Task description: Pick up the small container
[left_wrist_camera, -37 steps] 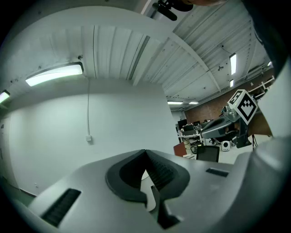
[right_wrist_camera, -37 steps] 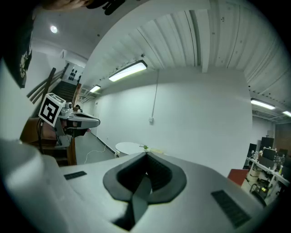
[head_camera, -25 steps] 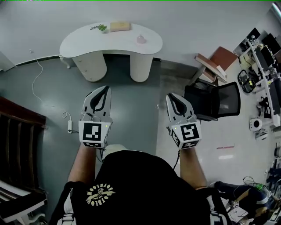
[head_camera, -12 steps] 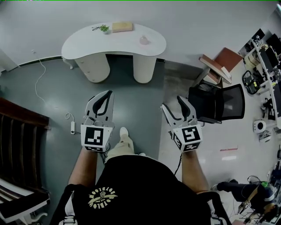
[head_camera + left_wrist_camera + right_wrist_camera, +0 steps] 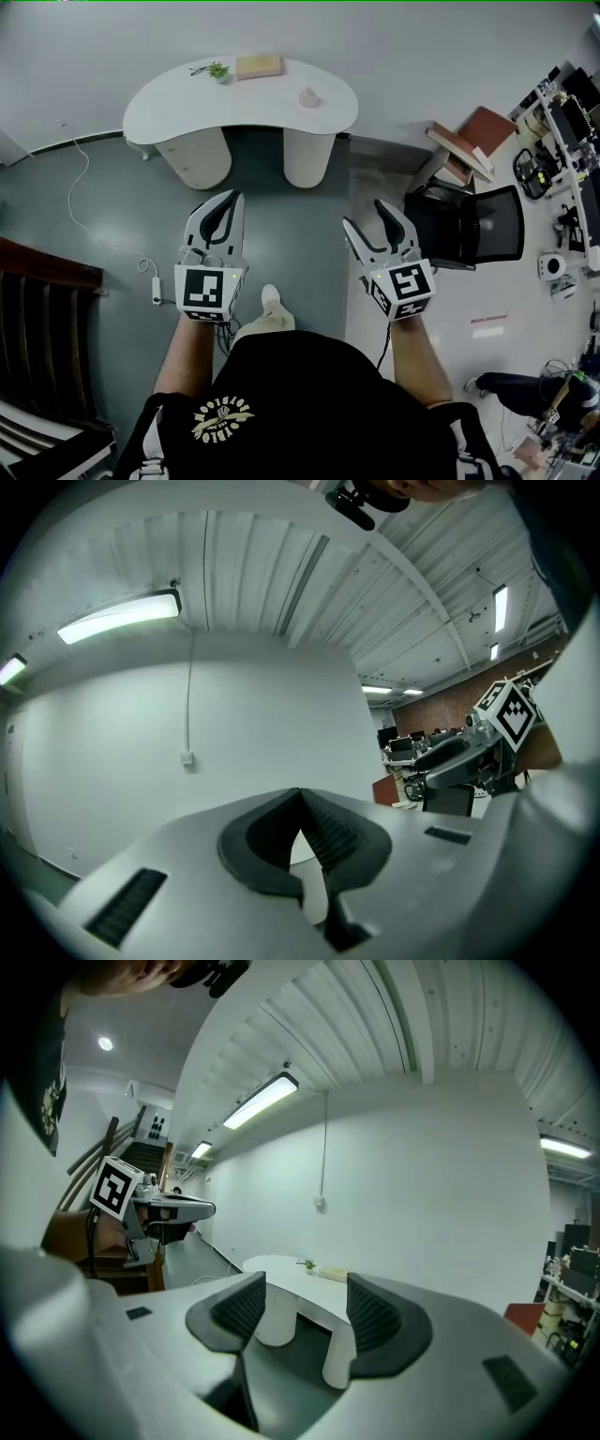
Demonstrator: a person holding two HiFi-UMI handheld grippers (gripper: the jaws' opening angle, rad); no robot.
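Note:
The small container [image 5: 308, 97] is a pale pink pot on the right part of a white kidney-shaped table [image 5: 187, 98], far ahead of me. Both grippers hang in the air over the grey floor, well short of the table. My left gripper [image 5: 217, 199] is shut and empty; in the left gripper view [image 5: 300, 794] its pads meet. My right gripper [image 5: 367, 216] stands open with nothing between its fingers; in the right gripper view [image 5: 305, 1302] the table [image 5: 281, 1269] shows through the gap. The container is not visible in either gripper view.
A tan box [image 5: 259, 66] and a small green plant [image 5: 216, 70] share the table. A black office chair [image 5: 469, 225] stands right of my right gripper. A power strip [image 5: 156, 283] with its cable lies on the floor at left. Dark wooden furniture [image 5: 37, 319] fills the left edge.
The right gripper's jaws have gone from shut to open. The person has stepped forward, a shoe now shows below the grippers, and both grippers sit slightly lower in the view.

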